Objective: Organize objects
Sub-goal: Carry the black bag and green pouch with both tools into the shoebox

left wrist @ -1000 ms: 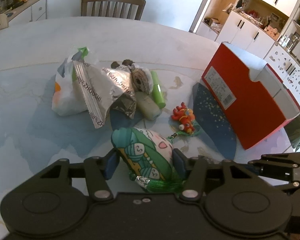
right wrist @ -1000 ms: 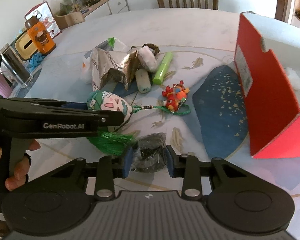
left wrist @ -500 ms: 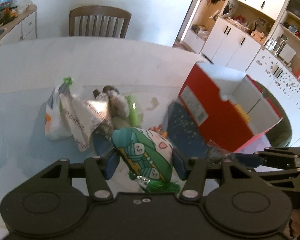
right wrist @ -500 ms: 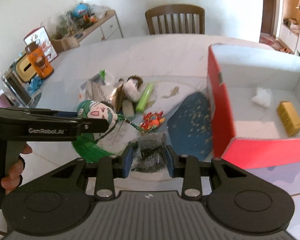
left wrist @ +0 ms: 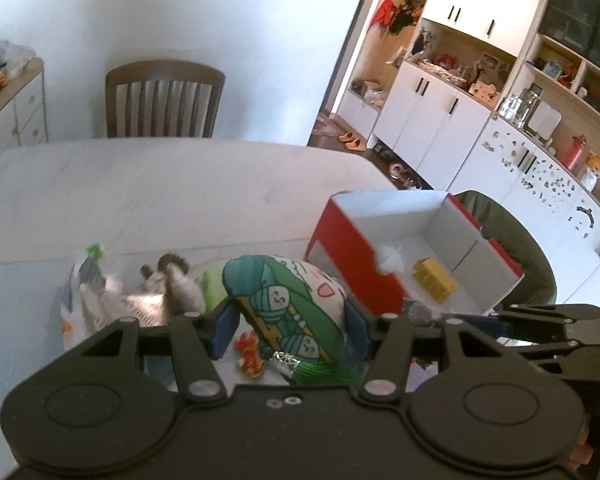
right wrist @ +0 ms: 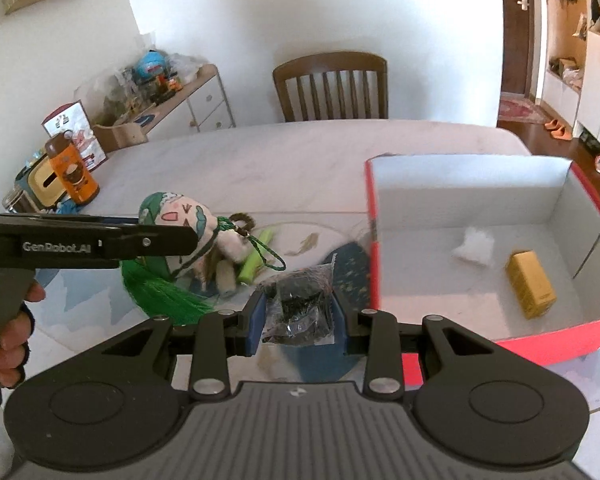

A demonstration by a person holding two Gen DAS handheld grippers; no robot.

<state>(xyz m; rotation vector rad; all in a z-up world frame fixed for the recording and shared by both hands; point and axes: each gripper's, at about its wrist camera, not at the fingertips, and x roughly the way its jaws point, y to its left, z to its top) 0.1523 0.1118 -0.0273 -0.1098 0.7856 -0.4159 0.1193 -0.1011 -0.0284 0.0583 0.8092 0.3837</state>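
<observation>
The pale marble-patterned surface is being shown with a red cardboard box with a white inside standing open on its right part; a yellow rectangular packet and a white fluffy tuft are lying in it. A brown slatted wooden chair is standing at the far edge. "GenRobot.AI" is being read on the side of the left gripper, whose fingers are being kept closed on a green and white embroidered sachet with a green tassel, held above the surface beside the box. A clear plastic bag of dark contents is being clamped by the right gripper, just short of the box's red wall. A lime-green tube and a furry toy are lying behind, partly hidden by the sachet.
</observation>
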